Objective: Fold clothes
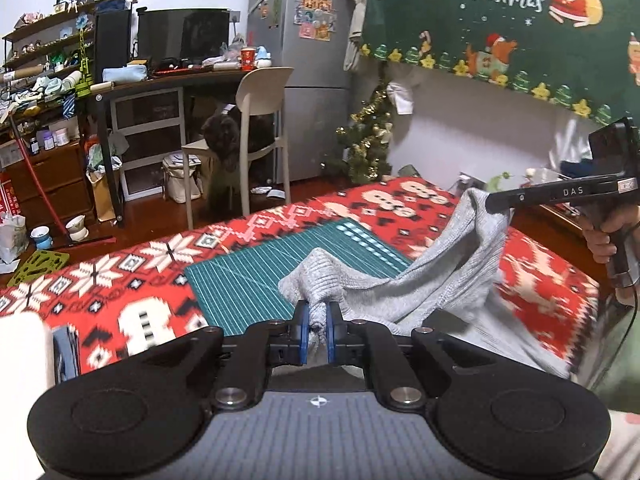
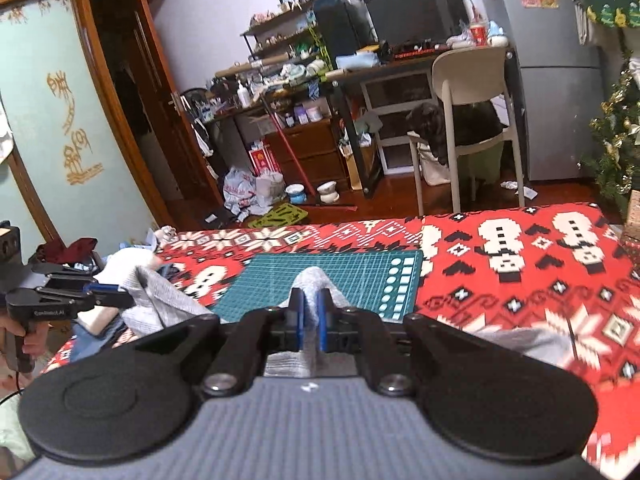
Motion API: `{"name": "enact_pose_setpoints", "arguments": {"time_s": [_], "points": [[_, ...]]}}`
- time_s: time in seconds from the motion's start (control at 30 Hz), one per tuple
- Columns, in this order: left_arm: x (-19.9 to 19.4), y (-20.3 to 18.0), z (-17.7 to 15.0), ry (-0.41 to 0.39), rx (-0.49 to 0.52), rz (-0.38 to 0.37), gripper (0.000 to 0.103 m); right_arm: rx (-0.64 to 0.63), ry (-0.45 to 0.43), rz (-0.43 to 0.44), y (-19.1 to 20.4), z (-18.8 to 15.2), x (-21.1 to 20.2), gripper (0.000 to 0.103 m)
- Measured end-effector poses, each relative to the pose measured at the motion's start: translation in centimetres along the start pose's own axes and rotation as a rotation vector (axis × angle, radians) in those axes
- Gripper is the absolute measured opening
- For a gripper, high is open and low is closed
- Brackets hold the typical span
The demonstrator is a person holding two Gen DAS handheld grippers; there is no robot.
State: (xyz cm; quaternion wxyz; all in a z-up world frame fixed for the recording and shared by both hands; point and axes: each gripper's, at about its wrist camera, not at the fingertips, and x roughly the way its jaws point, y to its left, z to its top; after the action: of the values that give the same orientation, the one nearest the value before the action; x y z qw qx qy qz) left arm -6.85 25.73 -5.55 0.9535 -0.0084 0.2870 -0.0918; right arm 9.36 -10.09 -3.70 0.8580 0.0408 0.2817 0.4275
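Note:
A grey knit sweater (image 1: 436, 276) hangs lifted above the bed, stretched between both grippers. In the left wrist view my left gripper (image 1: 317, 312) is shut on a bunched edge of the knit, its blue pads pressing the cloth. My right gripper (image 1: 496, 202) shows at the right, held by a hand, pinching the sweater's other end higher up. In the right wrist view my right gripper (image 2: 308, 300) is shut on grey sweater (image 2: 314, 280) fabric, and my left gripper (image 2: 124, 298) grips the cloth at the left edge.
A green cutting mat (image 1: 256, 276) lies on the red patterned blanket (image 1: 120, 280) under the sweater. A pile of other clothes (image 2: 120, 260) sits at the bed's left side. Beyond the bed stand a beige chair (image 1: 260, 120), a desk, a fridge and a small Christmas tree (image 1: 368, 140).

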Motion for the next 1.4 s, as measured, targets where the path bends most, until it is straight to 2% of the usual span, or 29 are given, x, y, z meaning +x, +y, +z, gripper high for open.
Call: {"name": "enact_pose_setpoints", "arguments": {"time_s": [0.17, 0.23, 0.4, 0.7, 1.07, 1.27, 1.33, 1.37, 1.4], "points": [[-0.1, -0.6, -1.5, 0.025, -0.046, 0.001, 0.008, 0.032, -0.009, -0.022, 1.0, -1.9, -3.3, 0.007], [1.4, 0.5, -1.8, 0.032, -0.091, 0.012, 0.008, 0.078, 0.011, -0.035, 0.1, -2.1, -2.5, 0.007], [5.8, 3.6, -2.3, 0.059, -0.210, 0.037, 0.008, 0.172, 0.045, -0.058, -3.5, -2.1, 2.7, 0.007], [14.4, 10.0, -0.2, 0.194, -0.352, 0.098, 0.008, 0.250, 0.166, -0.126, -8.7, 0.0, 14.5, 0.007], [20.8, 14.6, 4.3, 0.215, -0.335, 0.155, 0.008, 0.232, 0.193, -0.167, -13.1, 4.5, 24.3, 0.006], [22.2, 15.1, 5.1, 0.247, -0.306, 0.163, 0.008, 0.210, 0.225, -0.165, -13.8, 5.5, 27.0, 0.007], [22.0, 15.2, 4.9, 0.252, -0.305, 0.171, 0.019, 0.210, 0.226, -0.158, -13.8, 5.4, 26.9, 0.008], [21.8, 15.3, 4.8, 0.248, -0.308, 0.178, 0.022, 0.213, 0.222, -0.154, -13.9, 5.4, 26.7, 0.013], [21.4, 15.4, 4.7, 0.240, -0.312, 0.182, 0.029, 0.224, 0.211, -0.151, -14.0, 5.5, 26.1, 0.015]]}}
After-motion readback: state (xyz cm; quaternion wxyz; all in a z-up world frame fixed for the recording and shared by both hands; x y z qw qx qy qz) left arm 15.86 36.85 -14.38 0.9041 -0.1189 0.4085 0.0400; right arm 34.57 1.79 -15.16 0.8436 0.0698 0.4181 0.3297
